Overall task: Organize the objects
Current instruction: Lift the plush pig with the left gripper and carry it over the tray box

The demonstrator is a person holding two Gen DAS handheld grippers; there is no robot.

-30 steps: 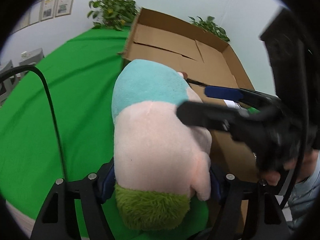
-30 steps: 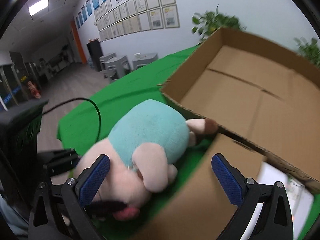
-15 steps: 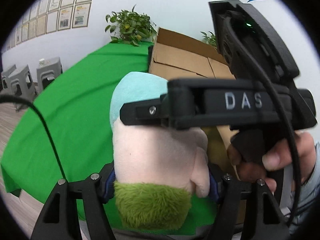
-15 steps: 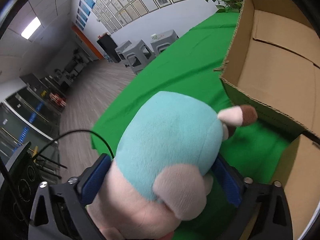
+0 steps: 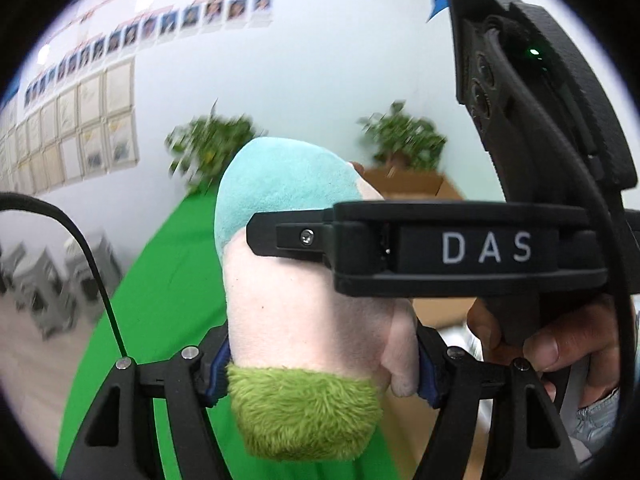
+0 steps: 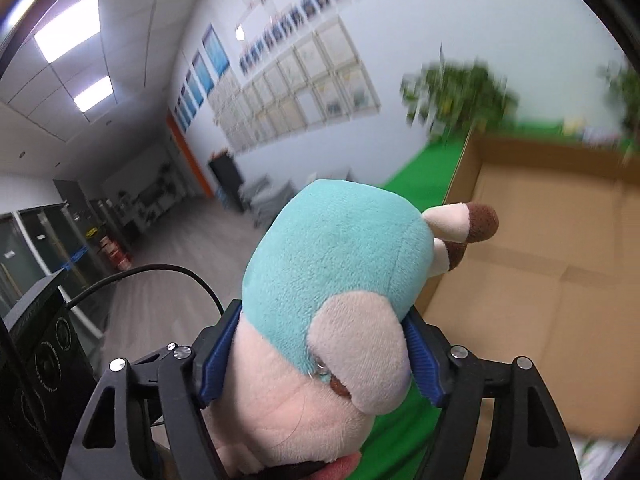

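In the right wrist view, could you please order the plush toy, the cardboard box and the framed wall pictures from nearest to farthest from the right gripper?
1. Plush toy: clamped between the right gripper's pads, centre.
2. Cardboard box: just beyond the toy, to the right.
3. Framed pictures: on the far wall, upper centre.

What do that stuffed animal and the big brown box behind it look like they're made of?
The stuffed animal looks like soft plush fabric: short matte fuzz in teal and pink, with longer shaggy green pile at one end in the left wrist view. The box looks like plain brown cardboard, dull and unprinted, with flap seams across its inside; blur hides finer detail.
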